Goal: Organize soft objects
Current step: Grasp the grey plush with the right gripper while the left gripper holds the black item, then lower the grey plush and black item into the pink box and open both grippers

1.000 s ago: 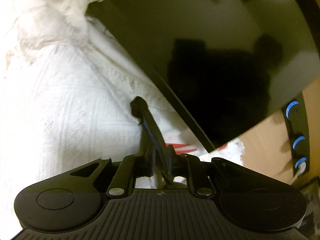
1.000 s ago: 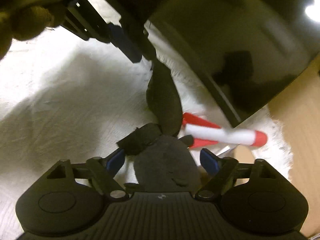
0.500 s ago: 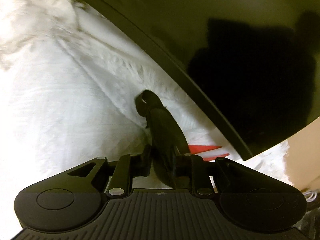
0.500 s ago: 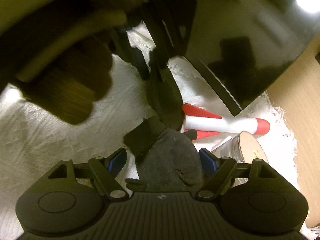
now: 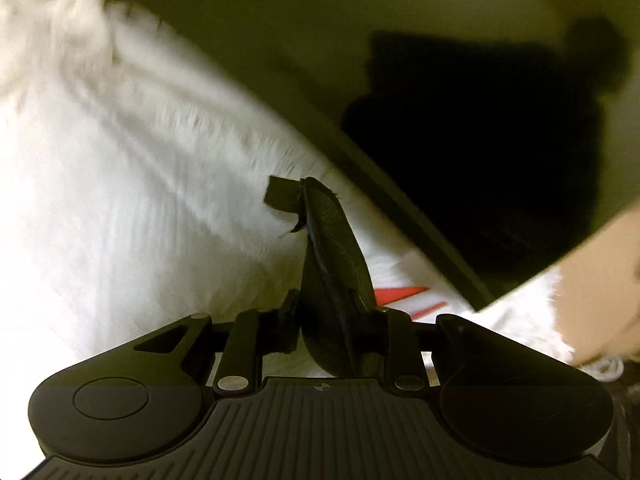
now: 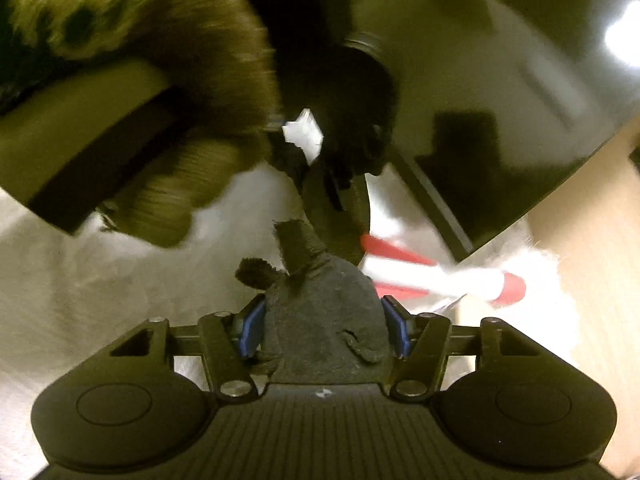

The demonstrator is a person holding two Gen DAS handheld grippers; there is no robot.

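Insole, left wrist view: dark, mesh-textured insole (image 5: 332,264) stands on edge between the jaws of the left gripper (image 5: 334,328), its tip pointing away from the camera over the white fringed cloth (image 5: 120,220).
Left gripper state: jaws narrow and just eased wider; the insole fills the gap and looks pinched, though the contact at the pads is in shadow.
Surroundings, left wrist view: glossy black panel (image 5: 480,140) rises along the cloth's far edge; red fins of a toy rocket (image 5: 400,294) show just right of the insole; picture blurred.
Insole, right wrist view: a second, grey felt-like insole (image 6: 324,324) lies flat between the blue pads (image 6: 252,328) of the right gripper (image 6: 324,330).
Right gripper state: jaws about half apart and just narrowed; pads sit against both edges of the grey insole.
Beyond, right wrist view: the edge-on dark insole (image 6: 352,208) hangs from the other gripper; red and white toy rocket (image 6: 436,276) lies on the cloth (image 6: 100,280) to the right; blurred hand (image 6: 160,152) upper left.
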